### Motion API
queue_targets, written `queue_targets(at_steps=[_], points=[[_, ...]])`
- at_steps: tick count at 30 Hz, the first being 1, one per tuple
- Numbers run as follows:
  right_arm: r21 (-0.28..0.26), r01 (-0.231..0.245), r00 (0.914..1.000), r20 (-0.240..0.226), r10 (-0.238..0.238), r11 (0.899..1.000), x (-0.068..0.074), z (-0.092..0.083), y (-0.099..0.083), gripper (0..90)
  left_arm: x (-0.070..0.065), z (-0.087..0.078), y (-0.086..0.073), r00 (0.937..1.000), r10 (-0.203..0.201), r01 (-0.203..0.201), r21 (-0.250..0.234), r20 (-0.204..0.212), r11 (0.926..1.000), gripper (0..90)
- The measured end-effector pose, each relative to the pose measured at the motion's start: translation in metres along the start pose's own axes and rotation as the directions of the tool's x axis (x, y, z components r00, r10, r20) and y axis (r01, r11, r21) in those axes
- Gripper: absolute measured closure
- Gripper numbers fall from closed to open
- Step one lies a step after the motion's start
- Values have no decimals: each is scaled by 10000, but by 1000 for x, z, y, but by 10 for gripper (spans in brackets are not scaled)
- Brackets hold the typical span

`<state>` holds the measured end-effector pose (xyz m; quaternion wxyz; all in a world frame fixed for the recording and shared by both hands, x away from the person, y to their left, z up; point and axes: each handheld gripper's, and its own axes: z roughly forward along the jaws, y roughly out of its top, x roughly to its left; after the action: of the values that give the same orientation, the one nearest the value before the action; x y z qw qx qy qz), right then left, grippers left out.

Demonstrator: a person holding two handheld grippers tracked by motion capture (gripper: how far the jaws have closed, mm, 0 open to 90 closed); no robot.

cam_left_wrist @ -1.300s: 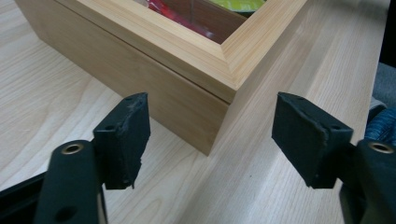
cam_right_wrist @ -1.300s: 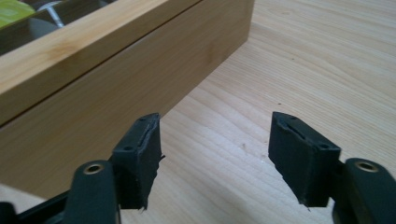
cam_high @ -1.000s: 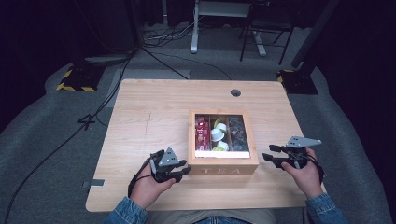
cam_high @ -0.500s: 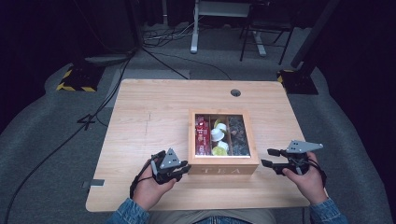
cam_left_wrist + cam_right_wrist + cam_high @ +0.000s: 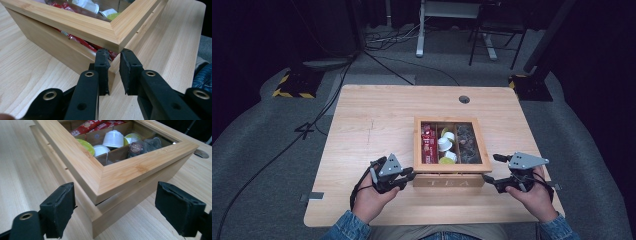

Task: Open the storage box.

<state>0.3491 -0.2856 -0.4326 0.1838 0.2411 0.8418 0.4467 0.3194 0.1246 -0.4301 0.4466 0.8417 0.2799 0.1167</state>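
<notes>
High view: wooden tea box flanked at its near corners, lid ajar, clenched left gripper wedged under the lid's left corner, right gripper spread wide, jaws just opened, straddling the right corner.

Overhead light: bright on the wooden surface, floor behind falling off into near-black.
Shadows: soft and short under the tea box.
Focus: near jaws soft and blurred in both gripper views.
Glare: mild sheen on the box's glass lid.
</notes>
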Motion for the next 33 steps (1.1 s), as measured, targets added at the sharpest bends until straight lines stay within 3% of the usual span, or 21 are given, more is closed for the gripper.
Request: queue_targets(at_steps=[4, 23, 26, 28, 33], points=[[-88, -136, 9996, 243, 138, 9999, -2, 3, -1, 174, 0, -1, 3, 10000, 26, -26, -20, -16, 10000, 765], [-880, 557, 9980, 336, -530, 9946, 1, -2, 11, 336, 1, -3, 13, 9995, 3, -13, -313, -319, 9995, 743], [-919, 768, 9965, 399, -734, 9928, 1, -4, 15, 349, 2, -3, 16, 9990, -49, 29, -442, -441, 9990, 691], [-950, 875, 9956, 420, -838, 9916, 0, -5, 17, 354, 2, -4, 17, 9984, -92, 56, -651, -554, 9979, 606], [-1048, 1016, 9944, 413, -977, 9893, -3, -8, 24, 363, 0, -13, 19, 9957, 135, -224, -978, -912, 9950, 539]])
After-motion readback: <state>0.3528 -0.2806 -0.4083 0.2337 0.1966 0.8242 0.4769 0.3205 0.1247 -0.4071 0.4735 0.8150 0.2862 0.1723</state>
